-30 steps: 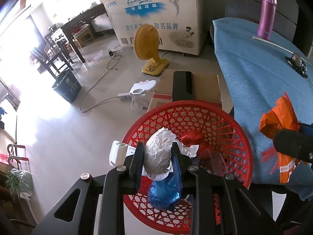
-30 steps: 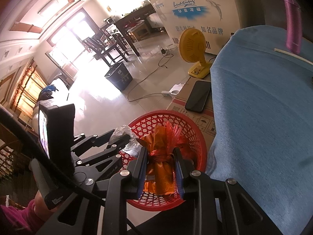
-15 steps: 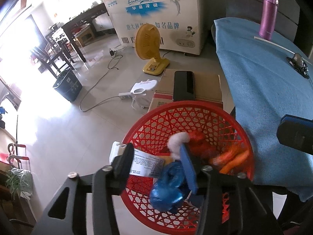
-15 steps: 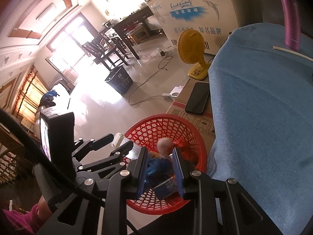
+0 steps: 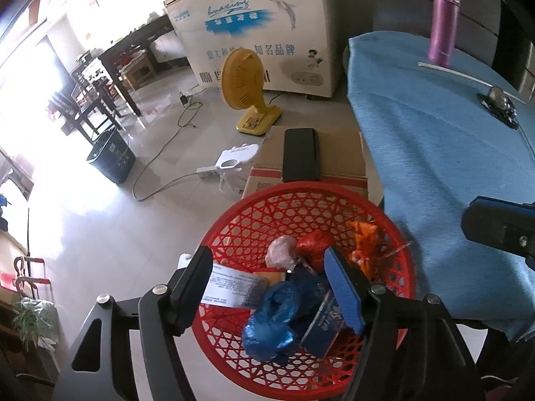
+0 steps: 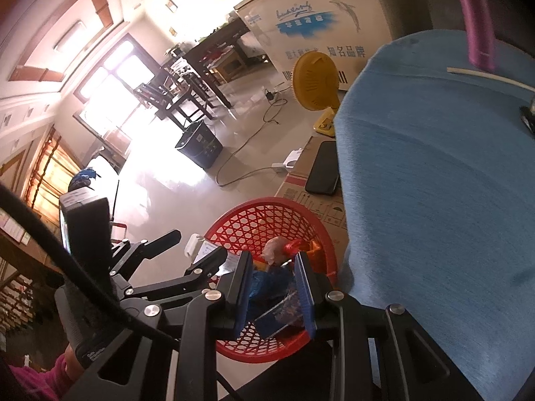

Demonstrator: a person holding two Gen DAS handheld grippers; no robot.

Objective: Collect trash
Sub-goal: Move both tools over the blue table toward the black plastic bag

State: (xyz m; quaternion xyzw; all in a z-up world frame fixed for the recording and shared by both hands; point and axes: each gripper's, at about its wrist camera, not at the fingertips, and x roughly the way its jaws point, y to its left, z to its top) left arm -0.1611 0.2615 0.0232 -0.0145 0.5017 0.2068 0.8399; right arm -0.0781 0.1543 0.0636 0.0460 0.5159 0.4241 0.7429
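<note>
A red mesh basket [image 5: 301,188] stands on the floor beside the blue-covered table. Inside lie a white paper wad [image 5: 281,254], a red bag [image 5: 314,244], an orange bag [image 5: 364,244], a blue bag [image 5: 274,320] and a printed label [image 5: 234,287]. My left gripper [image 5: 267,260] hovers over the basket, its jaws opening with nothing between the pads. In the right wrist view the right gripper [image 6: 273,260] hangs over the same basket [image 6: 267,202], jaws narrow and empty. The left gripper [image 6: 200,244] shows there too, to its left.
The blue-covered table [image 5: 434,150] on the right bears a purple flask [image 5: 441,26] and a white stick [image 5: 451,73]. Behind the basket a cardboard box [image 5: 337,153] carries a black phone [image 5: 300,153]. Farther off stand a yellow fan [image 5: 244,83], a dark bin [image 5: 112,157] and a freezer [image 5: 260,26].
The left jaws have spread and let go of the white paper wad, which now lies in the basket. The orange bag has left the right gripper and lies in the basket too.
</note>
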